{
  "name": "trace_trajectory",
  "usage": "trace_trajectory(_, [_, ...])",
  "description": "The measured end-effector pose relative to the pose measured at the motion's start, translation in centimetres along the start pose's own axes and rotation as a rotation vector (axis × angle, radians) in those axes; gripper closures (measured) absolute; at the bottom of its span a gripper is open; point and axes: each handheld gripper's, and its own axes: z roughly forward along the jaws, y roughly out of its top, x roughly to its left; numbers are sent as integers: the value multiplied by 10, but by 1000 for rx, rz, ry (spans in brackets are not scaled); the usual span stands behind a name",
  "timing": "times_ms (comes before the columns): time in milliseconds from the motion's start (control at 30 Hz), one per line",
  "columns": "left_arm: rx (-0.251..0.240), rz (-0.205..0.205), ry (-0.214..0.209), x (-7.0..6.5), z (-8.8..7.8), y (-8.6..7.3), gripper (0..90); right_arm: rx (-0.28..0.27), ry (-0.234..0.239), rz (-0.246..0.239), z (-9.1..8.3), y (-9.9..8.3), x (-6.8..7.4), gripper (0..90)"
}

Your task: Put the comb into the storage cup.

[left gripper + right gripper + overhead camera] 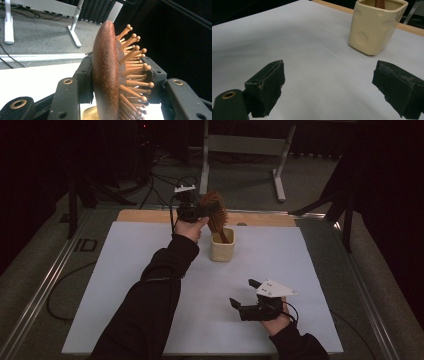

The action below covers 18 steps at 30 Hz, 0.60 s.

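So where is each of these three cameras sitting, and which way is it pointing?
High view: above the person's side, looking forward and down on the table; both forearms and hands show.
Left gripper view: on the left gripper, looking along its jaws, closed on the wooden hairbrush.
Right gripper view: on the right gripper, low over the table, jaws apart, facing the cream cup.
Shared: the high and right gripper views both show the cup.

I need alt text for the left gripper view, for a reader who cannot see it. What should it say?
The left gripper is shut on the head of a reddish-brown wooden hairbrush, seen edge-on, with its ball-tipped wooden bristles pointing right. Behind are the white table surface, a grey floor and a dark curtain.
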Motion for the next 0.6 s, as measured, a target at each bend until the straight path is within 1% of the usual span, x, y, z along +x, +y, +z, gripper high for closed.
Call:
trace_trajectory(300, [14,-2,-5,5,4,-6,521,4,4,7,0,0,0,99])
trace_trajectory(600, [21,-18,-12,12,6,-12,520,6,4,4,0,0,0,99])
